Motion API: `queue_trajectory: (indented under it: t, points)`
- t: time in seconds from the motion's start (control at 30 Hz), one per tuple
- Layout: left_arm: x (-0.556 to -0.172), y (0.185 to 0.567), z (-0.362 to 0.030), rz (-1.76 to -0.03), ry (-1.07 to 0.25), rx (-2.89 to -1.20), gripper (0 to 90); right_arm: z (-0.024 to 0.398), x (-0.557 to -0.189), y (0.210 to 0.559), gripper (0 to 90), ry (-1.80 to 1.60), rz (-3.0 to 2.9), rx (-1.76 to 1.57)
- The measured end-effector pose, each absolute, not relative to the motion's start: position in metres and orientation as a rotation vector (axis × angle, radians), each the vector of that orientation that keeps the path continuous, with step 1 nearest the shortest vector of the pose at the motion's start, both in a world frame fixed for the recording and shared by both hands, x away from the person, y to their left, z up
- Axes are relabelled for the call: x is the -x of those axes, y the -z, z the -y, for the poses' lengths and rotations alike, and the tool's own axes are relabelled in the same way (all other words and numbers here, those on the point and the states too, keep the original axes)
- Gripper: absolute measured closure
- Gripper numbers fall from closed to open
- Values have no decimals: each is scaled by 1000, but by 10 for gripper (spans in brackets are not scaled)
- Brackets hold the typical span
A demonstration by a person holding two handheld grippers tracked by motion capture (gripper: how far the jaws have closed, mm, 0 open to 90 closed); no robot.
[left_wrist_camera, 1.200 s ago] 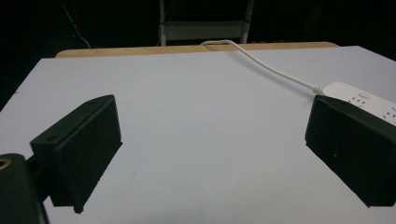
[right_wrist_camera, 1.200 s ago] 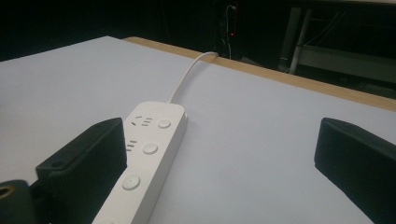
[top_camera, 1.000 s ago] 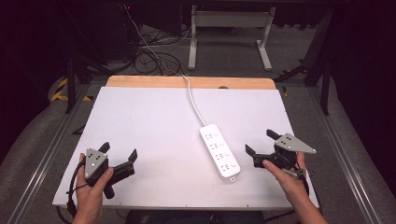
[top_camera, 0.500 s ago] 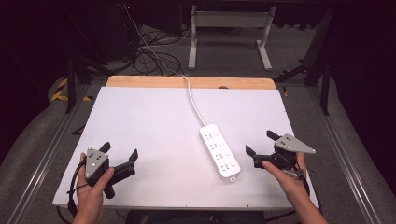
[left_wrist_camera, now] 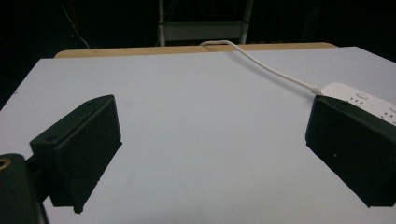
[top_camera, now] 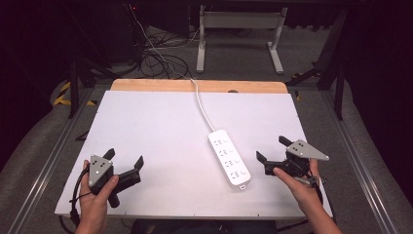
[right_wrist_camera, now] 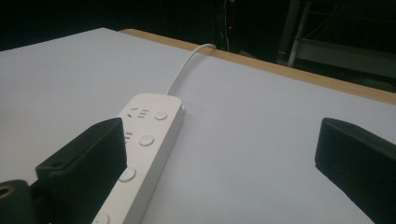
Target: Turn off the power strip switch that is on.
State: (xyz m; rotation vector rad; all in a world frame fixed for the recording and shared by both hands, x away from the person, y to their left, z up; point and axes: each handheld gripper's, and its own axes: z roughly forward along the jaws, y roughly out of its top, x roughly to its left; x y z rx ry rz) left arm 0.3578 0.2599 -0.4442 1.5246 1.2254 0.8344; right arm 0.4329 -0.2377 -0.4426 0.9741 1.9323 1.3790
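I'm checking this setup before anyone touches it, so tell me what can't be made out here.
- Power strip: in the left gripper view the right jaw hides most of it; in the right gripper view the left jaw covers part.
- Cord: runs off the table's far edge among floor cables; its plug end can't be traced.
- Socket markings: too small in the high view.

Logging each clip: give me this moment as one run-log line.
left tool: open, empty, near table edge | right tool: open, empty, beside power strip | power strip: flat, untouched, cord runs off far edge
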Motion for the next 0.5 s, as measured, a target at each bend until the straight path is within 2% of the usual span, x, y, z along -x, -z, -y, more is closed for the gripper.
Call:
queue_trajectory:
  t: [0.5]
  points:
    - [-359, 444, -259, -1223, -836, -1526, 42, 238, -433, 443, 32, -1376, -1931, -974]
